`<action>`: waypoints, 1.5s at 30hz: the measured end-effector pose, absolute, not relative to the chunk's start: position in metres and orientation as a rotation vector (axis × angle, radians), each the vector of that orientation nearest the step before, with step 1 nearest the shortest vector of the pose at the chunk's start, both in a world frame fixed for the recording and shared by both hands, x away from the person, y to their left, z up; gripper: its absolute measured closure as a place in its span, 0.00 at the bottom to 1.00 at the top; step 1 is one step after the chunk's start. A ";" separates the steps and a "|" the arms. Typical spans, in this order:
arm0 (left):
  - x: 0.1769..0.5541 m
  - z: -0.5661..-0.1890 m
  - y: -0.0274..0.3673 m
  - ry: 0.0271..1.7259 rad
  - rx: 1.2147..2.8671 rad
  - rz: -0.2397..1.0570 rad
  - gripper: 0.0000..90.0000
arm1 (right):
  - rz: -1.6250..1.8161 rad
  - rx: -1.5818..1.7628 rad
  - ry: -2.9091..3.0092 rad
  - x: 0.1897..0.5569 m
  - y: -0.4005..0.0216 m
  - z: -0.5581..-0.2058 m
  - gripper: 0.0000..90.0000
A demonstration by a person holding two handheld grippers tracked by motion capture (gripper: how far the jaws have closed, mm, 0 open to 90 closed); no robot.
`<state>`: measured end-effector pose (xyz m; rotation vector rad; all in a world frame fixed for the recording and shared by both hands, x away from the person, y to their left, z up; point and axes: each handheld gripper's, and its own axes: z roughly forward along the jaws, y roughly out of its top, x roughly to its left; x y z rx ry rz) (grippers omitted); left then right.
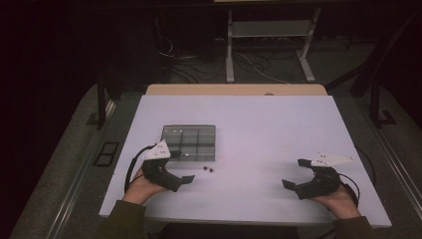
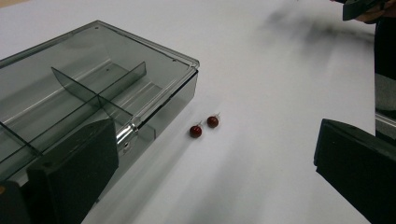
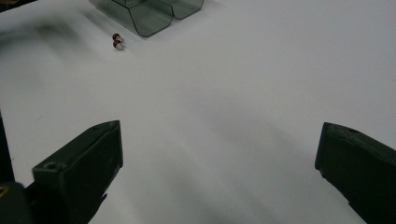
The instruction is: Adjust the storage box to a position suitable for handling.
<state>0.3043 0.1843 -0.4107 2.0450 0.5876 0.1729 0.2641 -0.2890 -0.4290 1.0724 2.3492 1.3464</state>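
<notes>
A smoky clear box with inner dividers lies on the white table, left of middle. Two small dark red beads rest on the table just off the box's near right corner. My left gripper is open beside them, its jaws wide apart and holding nothing. In the left gripper view the beads lie ahead of the gripper, next to the box and its metal latch. My right gripper is open near the table's front right. Its view has the beads and box far off beyond the gripper.
A wooden board edge runs along the table's far side. Beyond it are a metal stand and cables on the floor. The person's right hand with its gripper appears at the top right of the left gripper view.
</notes>
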 end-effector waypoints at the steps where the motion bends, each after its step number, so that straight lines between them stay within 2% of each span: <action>1: 0.304 -0.411 0.184 0.589 2.040 0.173 0.00 | 1.349 1.072 2.348 0.264 -0.289 -0.429 0.00; 26: 0.332 -0.391 0.195 0.637 2.023 0.228 0.01 | 1.388 1.097 2.329 0.268 -0.291 -0.429 0.00; 30: 0.338 -0.389 0.198 0.653 2.020 0.234 0.05 | 1.394 1.104 2.317 0.268 -0.292 -0.429 0.00; 45: 0.364 -0.384 0.208 0.689 2.020 0.260 0.36 | 1.389 1.104 2.324 0.268 -0.291 -0.430 0.00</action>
